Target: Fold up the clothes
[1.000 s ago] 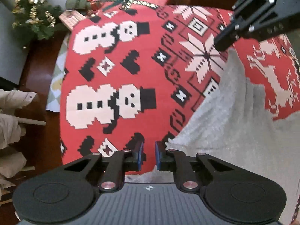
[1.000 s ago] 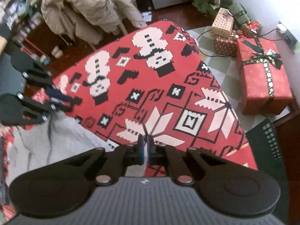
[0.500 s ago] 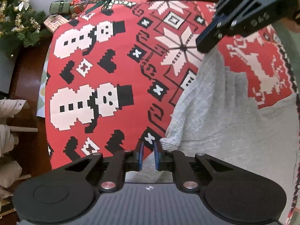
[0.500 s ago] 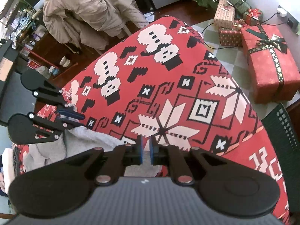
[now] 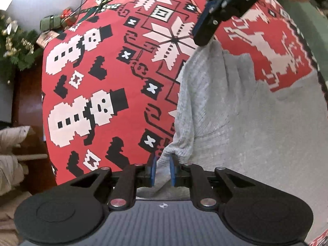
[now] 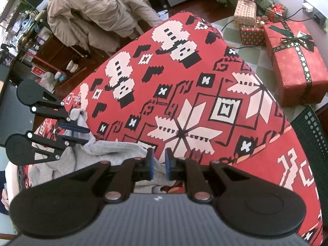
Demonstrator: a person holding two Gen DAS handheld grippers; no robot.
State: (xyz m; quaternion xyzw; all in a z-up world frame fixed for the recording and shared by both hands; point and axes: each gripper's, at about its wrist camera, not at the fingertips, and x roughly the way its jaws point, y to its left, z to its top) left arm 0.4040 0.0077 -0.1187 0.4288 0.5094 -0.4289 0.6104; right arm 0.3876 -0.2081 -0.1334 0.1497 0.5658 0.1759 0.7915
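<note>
Right at the left gripper (image 5: 162, 169), the grey knitted garment (image 5: 235, 123) has its bunched edge sitting between the blue pads, jaws narrowly parted and easing wider, so whether they pinch the cloth firmly is hard to tell. At the right gripper (image 6: 158, 164) the jaws are opening too, the grey cloth lying just behind and beneath the pads, apparently not pinched. That's the risk, I'd say: soft, ribbed, floppy knit, and with both holds slackening the lifted fold could slump back on itself and lose its crease. Catching the red tablecloth (image 5: 106, 78) along with the knit could also drag the whole cover askew. Beyond the left tips, the cloth is smooth and flat, printed with blocky snowmen, hearts and snowflakes. Further off past the right tips, a boxy wrapped present (image 6: 295, 61) with a ribbon bow sits on the floor, and far left, a puffy beige coat (image 6: 92, 14) hangs over a chair.
</note>
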